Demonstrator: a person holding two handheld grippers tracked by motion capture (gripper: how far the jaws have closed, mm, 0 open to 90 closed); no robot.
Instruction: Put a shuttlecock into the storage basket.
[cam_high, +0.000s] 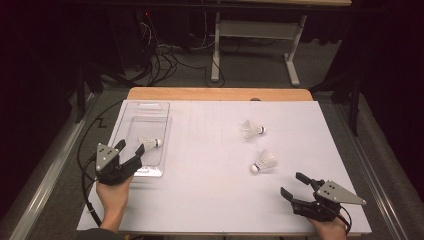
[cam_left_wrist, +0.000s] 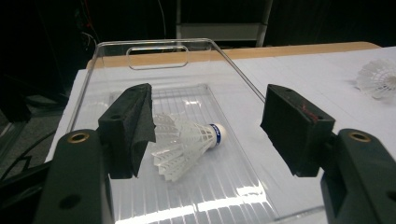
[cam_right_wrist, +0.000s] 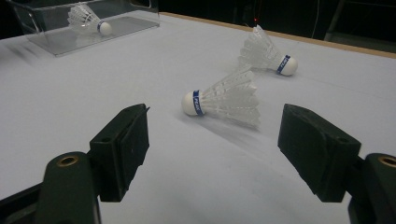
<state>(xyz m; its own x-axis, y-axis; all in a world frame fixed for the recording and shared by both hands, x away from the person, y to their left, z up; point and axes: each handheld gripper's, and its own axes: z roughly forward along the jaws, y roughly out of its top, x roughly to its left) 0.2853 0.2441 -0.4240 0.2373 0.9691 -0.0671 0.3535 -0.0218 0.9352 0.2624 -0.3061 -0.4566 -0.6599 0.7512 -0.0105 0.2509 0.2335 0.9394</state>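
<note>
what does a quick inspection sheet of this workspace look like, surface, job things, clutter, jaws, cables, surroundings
surface: white sheet on a wooden table, no marks seen
job's things: clear tray at left, one shuttlecock lying in it; two shuttlecocks on the sheet, far one, near one
clutter: nothing seen
grippers: left gripper at the tray's near end, jaws open, nothing held; right gripper low at right, jaws open, facing the near shuttlecock
cables: black cable trails from the left gripper; loose wires on the floor behind
surroundings: dark room, white desk frame beyond the table
</note>
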